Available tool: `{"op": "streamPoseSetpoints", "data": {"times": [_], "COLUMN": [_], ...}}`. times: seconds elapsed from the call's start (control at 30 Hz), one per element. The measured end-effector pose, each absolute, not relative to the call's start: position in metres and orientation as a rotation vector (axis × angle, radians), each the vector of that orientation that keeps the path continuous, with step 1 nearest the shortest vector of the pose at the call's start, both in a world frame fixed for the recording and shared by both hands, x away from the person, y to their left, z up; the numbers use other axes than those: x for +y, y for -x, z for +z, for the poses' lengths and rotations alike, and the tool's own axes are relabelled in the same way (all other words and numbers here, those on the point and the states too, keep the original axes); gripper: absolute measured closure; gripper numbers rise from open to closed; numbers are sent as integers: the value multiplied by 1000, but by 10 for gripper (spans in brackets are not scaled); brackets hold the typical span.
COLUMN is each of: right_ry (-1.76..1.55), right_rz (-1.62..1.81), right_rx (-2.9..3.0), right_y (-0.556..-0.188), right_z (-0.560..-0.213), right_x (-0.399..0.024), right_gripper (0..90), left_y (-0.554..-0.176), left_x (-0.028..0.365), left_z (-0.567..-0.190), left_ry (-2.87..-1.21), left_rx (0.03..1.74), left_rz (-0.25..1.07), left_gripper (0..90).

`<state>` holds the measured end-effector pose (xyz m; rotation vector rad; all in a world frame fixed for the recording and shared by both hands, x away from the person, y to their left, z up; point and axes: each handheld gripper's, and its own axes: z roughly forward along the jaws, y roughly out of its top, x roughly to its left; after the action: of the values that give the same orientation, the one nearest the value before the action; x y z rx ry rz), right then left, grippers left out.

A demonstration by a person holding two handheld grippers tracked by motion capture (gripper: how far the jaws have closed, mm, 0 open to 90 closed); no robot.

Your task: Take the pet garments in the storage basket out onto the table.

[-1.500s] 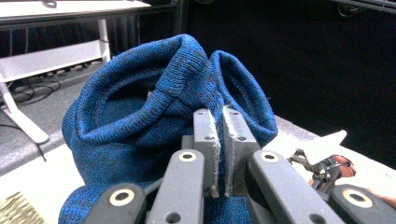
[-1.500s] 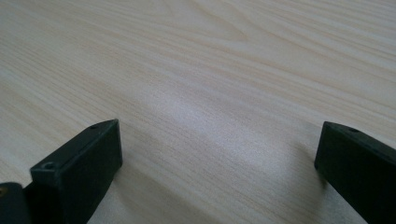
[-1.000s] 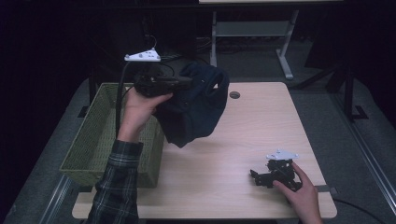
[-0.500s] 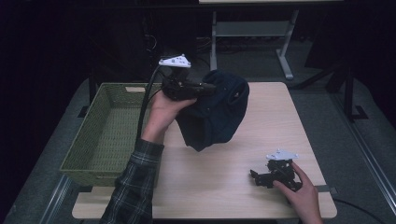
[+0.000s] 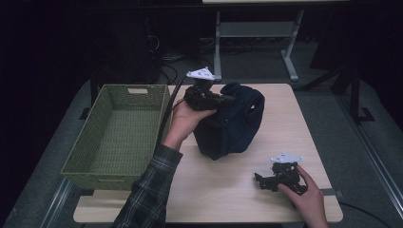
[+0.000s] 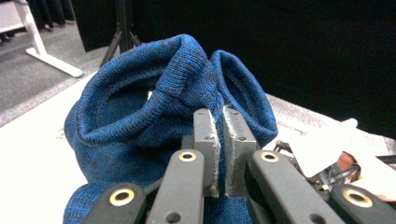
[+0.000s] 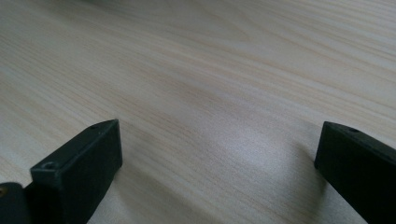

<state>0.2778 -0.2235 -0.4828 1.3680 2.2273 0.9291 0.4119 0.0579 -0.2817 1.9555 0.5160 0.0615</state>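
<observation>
High view showed the left gripper [image 5: 223, 99], jaws clenched on the blue knit garment [image 5: 233, 124], had carried it from the basket [image 5: 119, 130] onto the worktop [image 5: 228, 190]; right gripper [image 5: 260, 179] rested, jaws released.

Hidden and cropped parts

The blue knit garment [image 6: 140, 126] ran off the bottom edge of the left gripper view, and the left claw [image 6: 219, 140] covered the fold it pinched. In the high view, the garment's underside was out of sight, and a hand [image 5: 309, 202] hid part of the right claw [image 5: 260, 180].
</observation>
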Motion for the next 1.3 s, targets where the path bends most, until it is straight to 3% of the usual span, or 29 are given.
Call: {"op": "streamPoseSetpoints", "data": {"times": [1.07,1.3], "right_ry": [-1366,-1365], "right_rz": [933,933], "right_rx": [2236,2235], "right_y": [-277,-277], "right_z": [-483,-483], "right_x": [-223,-223], "right_gripper": [4,4], "left_y": [-432,-433], "left_x": [3,1], "left_z": [-386,-395], "left_ry": [-2091,-2119], "left_rx": [591,590], "left_rz": [-20,-2], "left_gripper": [849,796]}}
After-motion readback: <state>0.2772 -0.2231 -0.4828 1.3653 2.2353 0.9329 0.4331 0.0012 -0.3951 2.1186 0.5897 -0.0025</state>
